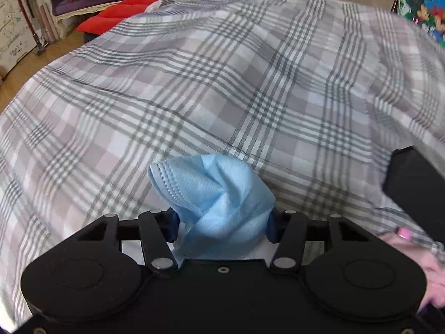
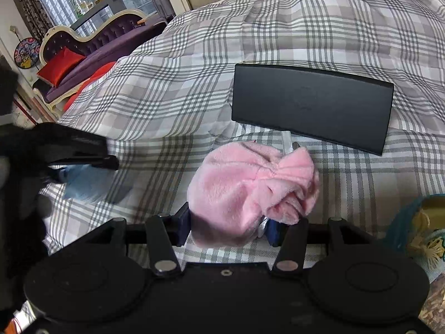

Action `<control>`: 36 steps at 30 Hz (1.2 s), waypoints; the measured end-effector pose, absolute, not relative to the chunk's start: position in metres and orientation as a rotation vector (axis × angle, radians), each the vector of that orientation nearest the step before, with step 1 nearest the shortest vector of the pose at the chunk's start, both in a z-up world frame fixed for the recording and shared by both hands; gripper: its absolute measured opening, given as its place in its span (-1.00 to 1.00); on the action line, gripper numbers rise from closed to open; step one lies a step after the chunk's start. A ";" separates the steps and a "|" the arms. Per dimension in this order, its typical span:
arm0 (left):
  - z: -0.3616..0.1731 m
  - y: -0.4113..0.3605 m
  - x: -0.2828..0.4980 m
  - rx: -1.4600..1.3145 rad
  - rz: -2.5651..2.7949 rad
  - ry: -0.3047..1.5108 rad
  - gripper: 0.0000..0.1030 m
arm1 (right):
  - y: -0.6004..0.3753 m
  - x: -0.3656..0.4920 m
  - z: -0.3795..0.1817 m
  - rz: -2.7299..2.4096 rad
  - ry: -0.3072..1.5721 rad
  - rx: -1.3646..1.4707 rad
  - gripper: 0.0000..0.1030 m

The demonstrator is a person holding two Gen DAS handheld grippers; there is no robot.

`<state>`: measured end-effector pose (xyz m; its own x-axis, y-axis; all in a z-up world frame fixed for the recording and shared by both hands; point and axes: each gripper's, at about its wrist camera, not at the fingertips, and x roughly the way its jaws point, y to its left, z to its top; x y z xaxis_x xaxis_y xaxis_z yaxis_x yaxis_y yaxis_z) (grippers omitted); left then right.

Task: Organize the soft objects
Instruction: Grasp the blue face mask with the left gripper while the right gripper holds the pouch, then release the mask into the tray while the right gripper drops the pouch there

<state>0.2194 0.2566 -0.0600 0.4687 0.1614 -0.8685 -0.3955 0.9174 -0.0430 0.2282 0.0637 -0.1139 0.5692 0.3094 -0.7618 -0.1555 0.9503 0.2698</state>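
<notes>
Soft objects, two in hand: one blue face mask (image 1: 219,206) and one pink plush piece (image 2: 250,192), each bunched between a pair of fingers above a bed with a grey plaid cover (image 1: 194,83).

Left gripper (image 1: 221,225): fingers closed on the mask. It is crumpled into a wad, pleated edge sticking up and forward, clear of the cover. Bunching likely keeps the loose material from trailing while it is carried.

Right gripper (image 2: 228,231): fingers closed on the plush piece, which bulges out ahead of them. A bow-like gather shows at its far end, with something clear and thin beside it; cannot tell what it is. The underside is hidden, so cannot tell whether it rests on the cover or hangs just above.

One black flat case (image 2: 311,105) lies on the cover just beyond the plush piece; possibly the place to set things by, though that is a guess. One teal crocheted item (image 2: 417,228) sits at the right edge of the right wrist view, partly cut off.

Count: two grippers, both loaded.
</notes>
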 end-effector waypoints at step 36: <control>0.048 0.079 -0.007 -0.216 0.023 0.963 0.03 | -0.117 0.021 -0.012 0.324 0.938 0.150 -0.02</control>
<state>-0.0071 0.0788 0.0482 0.5724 -0.0765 -0.8164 -0.1152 0.9783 -0.1724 0.0208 -0.1166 -0.0116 0.5475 0.3372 -0.7659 -0.2079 0.9413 0.2658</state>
